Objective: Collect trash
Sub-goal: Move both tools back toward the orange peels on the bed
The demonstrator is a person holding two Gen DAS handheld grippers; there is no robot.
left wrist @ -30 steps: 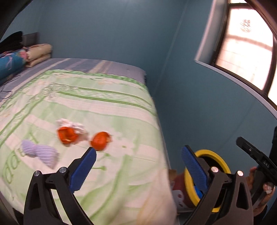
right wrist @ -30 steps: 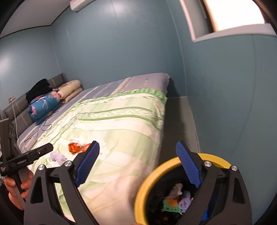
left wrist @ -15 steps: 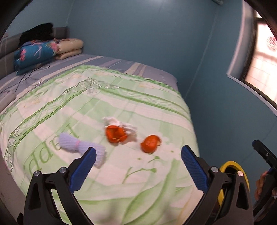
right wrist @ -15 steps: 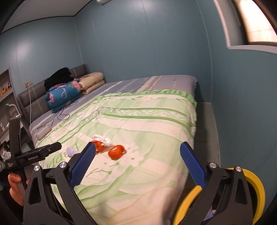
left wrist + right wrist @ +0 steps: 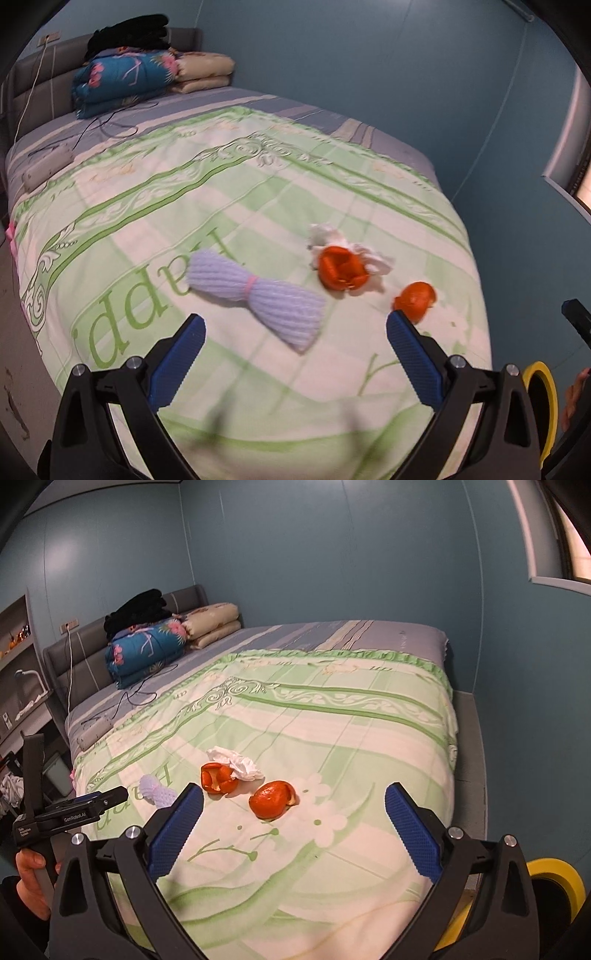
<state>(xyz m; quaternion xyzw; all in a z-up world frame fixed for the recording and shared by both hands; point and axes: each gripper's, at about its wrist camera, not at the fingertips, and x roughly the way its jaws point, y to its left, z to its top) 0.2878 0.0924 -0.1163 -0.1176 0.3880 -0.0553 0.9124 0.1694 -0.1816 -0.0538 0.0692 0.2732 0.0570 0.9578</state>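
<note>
On the green and white bedspread lie a lilac knitted bundle, an orange peel piece resting on a crumpled white tissue, and a second orange peel. My left gripper is open and empty, hovering just short of the bundle. My right gripper is open and empty, near the second peel; the first peel, the tissue and the bundle lie left of it. A yellow-rimmed trash bin stands on the floor at the bed's right corner and also shows in the left wrist view.
Folded quilts and pillows sit at the headboard, with a power strip and cables on the left of the bed. A blue wall runs close along the bed's right side. A shelf stands at far left.
Both grippers have swung left from the bin toward the bed. The trash items now sit nearer the middle of both views and the bin has slid to the right edge.
</note>
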